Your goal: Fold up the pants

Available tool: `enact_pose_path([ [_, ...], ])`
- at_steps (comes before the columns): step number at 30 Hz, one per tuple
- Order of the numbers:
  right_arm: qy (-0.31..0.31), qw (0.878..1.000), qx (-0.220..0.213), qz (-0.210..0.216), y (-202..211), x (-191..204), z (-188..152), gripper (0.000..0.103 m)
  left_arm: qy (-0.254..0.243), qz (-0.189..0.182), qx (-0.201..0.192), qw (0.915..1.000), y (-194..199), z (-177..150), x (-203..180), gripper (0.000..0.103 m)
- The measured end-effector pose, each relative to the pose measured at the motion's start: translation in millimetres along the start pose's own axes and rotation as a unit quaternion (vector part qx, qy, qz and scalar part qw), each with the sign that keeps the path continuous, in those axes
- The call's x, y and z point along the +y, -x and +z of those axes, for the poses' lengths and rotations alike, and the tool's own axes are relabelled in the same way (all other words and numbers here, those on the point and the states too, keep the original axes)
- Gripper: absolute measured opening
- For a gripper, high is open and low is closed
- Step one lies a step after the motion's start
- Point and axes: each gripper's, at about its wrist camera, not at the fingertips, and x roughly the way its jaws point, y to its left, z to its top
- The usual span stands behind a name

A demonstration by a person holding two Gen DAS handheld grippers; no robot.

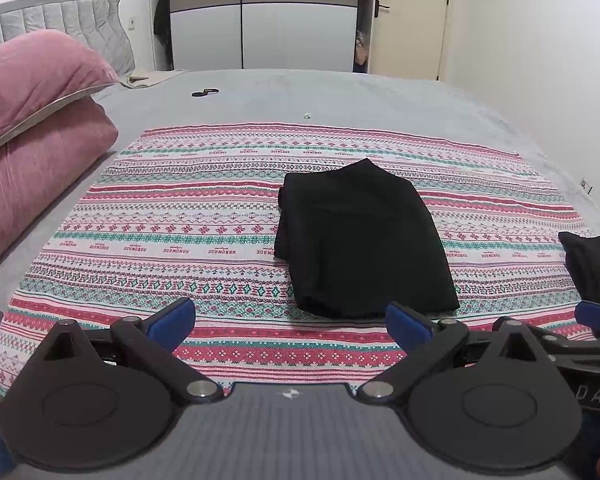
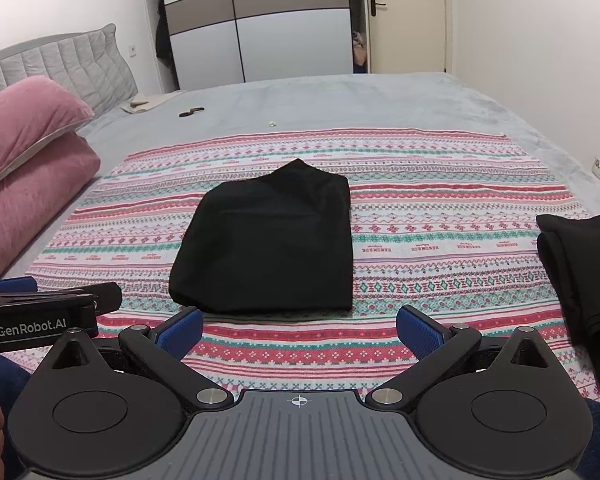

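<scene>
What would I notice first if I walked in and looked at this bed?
Probably the folded black pants, lying in the middle of the bright pink, red and green patterned cloth spread over the grey bed. Then the two plump pink pillows stacked on the left, by the headboard.

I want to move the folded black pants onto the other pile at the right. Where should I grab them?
Take the folded black pants at the near edge, coming in low from the front with both grippers. That edge lies flat and straight across the patterned cloth, right ahead of the open right gripper and left gripper. The far end is peaked and uneven, probably a poorer hold.
</scene>
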Motion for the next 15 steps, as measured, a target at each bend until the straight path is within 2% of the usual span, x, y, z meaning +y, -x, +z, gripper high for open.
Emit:
enact_pose_path([
  [15,-0.001,1.0,0.002,0.004,0.0,0.3,-0.6,0.103,0.004,0.003,0.004,1.0,-0.7,0.8,1.0,0.103],
])
